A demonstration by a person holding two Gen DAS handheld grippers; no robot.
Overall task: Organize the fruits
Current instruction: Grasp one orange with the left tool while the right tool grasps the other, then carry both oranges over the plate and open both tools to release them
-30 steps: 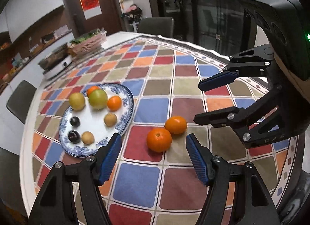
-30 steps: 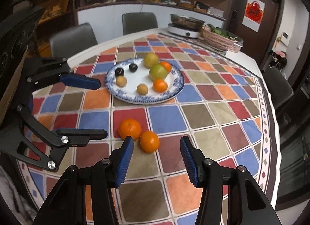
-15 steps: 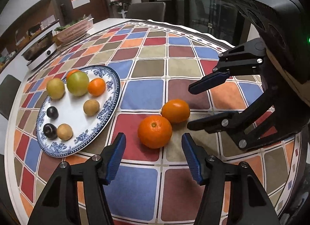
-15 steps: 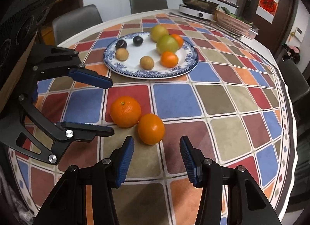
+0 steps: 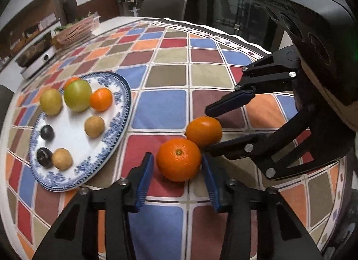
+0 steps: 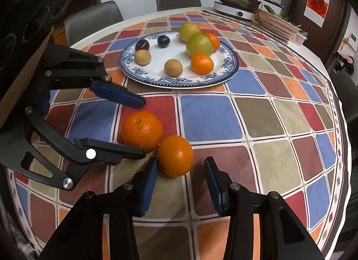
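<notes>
Oranges, two, touching on tabletop (image 5: 170,107) just beside fruit plate (image 5: 116,130). Left gripper (image 5: 177,177) jaws just narrowed around stemmed orange (image 5: 178,159), right gripper (image 6: 181,181) around smooth orange (image 6: 175,156), neither clamped. Pick step; next, finish closing, lift, carry to plate.
</notes>
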